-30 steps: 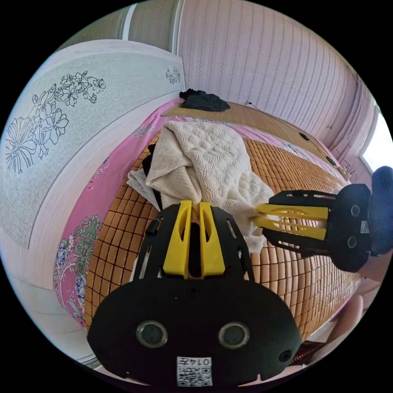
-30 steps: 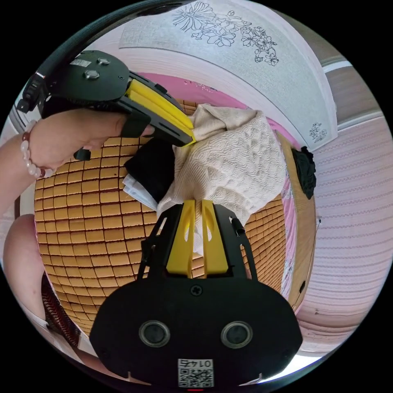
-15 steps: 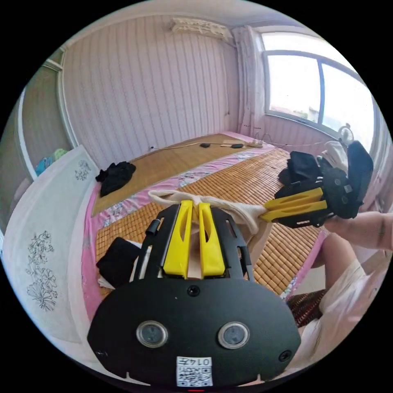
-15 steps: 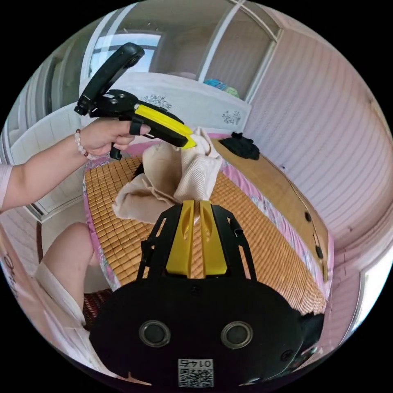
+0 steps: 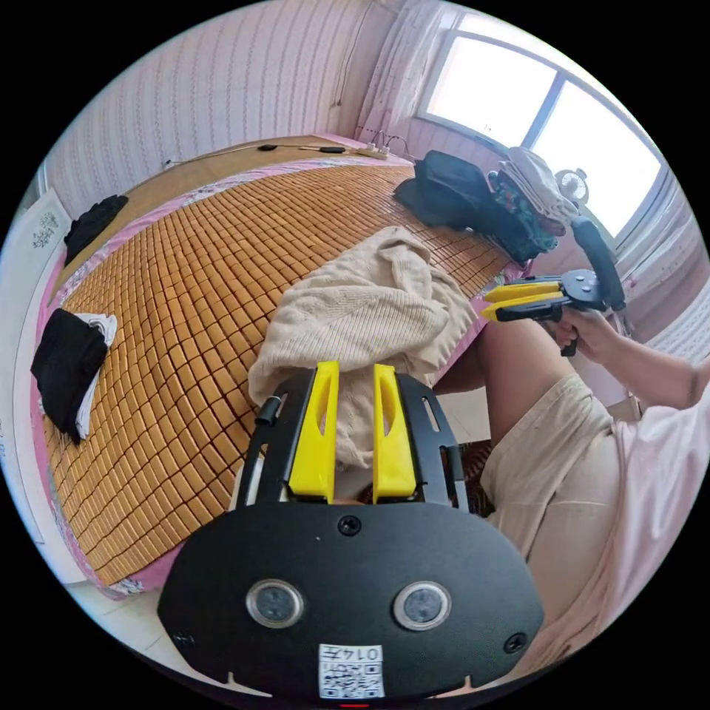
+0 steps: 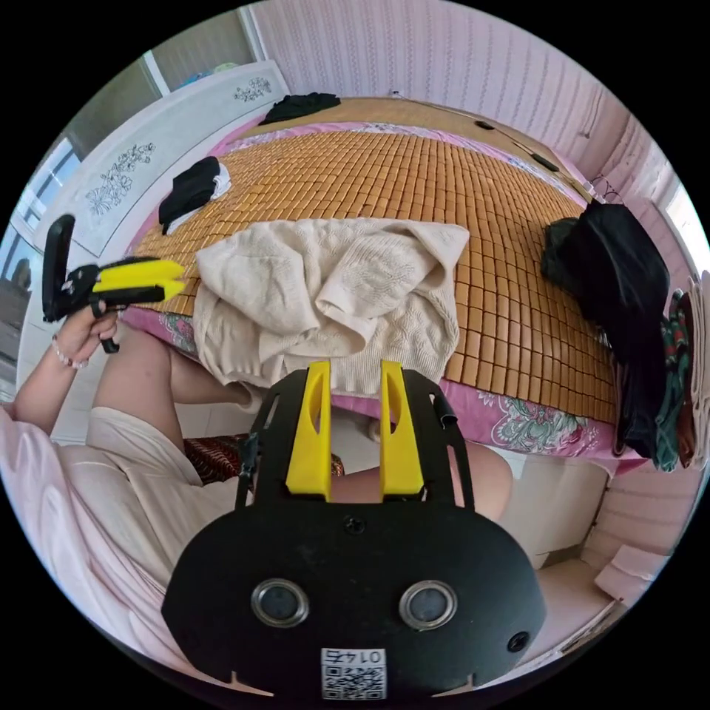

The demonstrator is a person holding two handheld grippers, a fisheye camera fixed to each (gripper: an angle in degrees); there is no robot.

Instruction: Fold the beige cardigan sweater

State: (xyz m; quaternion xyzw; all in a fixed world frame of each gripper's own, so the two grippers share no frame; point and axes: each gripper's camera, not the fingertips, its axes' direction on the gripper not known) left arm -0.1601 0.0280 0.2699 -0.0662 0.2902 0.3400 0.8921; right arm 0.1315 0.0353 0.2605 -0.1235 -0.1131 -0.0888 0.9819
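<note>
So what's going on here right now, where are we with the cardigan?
The beige cardigan lies in a rumpled heap at the near edge of the bed's bamboo mat, its hem hanging over the side. Nothing is folded yet. The person holds both tools clear of it: the left claw is open above the cardigan, and the right claw is open too, near the hem. A small stack of black and white clothes sits farther up the mat.
</note>
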